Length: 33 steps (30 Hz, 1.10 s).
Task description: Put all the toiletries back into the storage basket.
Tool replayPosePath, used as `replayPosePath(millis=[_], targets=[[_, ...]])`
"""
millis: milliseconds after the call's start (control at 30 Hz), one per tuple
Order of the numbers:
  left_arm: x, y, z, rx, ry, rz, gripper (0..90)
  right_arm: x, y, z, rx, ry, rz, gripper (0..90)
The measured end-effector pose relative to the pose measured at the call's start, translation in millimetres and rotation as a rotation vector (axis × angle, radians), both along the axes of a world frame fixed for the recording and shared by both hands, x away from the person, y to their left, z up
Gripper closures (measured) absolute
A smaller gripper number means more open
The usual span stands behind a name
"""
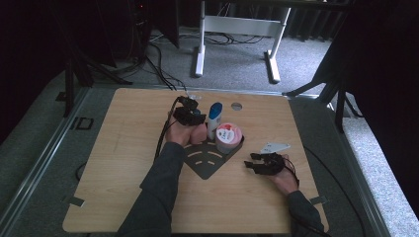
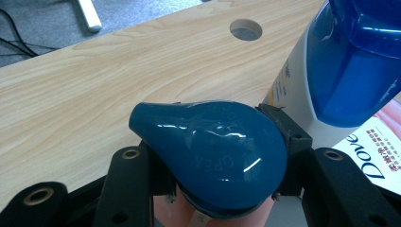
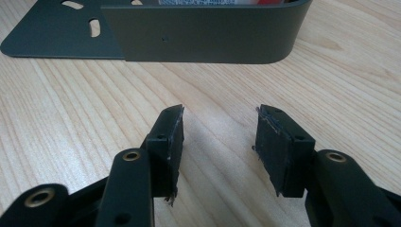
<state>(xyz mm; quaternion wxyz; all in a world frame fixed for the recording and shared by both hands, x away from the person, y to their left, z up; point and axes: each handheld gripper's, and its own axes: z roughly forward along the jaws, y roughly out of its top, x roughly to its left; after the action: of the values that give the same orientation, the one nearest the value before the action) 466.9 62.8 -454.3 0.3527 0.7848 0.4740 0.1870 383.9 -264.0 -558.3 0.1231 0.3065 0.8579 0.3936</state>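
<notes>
Blue cap (image 2: 213,156) (pink bottle), inside left gripper (image 2: 217,151)

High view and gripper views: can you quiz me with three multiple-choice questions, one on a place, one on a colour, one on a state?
1. Where does the pink tub stand?
A. on the dark rack
B. on the floor
C. in a gripper

2. The left gripper holds a bottle. What colour is its cap?
A. red
B. blue
C. yellow

3. How are the right gripper jaws?
A. shut on the tub
B. shut tight
C. open, empty

Answers: 1 A, it sits in the rack's corner. 2 B, a glossy blue cap sits between the pads. 3 C, bare wood shows between the pads.
</notes>
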Motion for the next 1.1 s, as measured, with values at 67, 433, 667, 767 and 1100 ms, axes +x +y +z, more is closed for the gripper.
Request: replayPosePath(millis=[67,433,667,767,1100], targets=[[0.7,-0.2,0.0,0.001,-0.001,0.001,53.1,0.0,0.1,0.0,-0.001,0.000,0.000,52.0],[1.8,-1.0,-1.2,-0.002,-0.014,-0.006,53.0,0.1,0.5,0.1,-0.002,0.000,0.001,51.9],[1.6,-0.5,-1.8,-0.001,-0.018,-0.014,52.9,0.1,0.8,0.0,-0.002,0.000,0.001,51.9],[1.1,-1.1,-2.1,0.001,-0.021,-0.017,52.8,0.0,0.9,0.0,-0.002,-0.001,0.001,51.8],[0.9,3.0,-3.3,-0.032,0.002,-0.036,47.3,-0.1,1.3,0.0,-0.002,-0.001,0.002,51.8]])
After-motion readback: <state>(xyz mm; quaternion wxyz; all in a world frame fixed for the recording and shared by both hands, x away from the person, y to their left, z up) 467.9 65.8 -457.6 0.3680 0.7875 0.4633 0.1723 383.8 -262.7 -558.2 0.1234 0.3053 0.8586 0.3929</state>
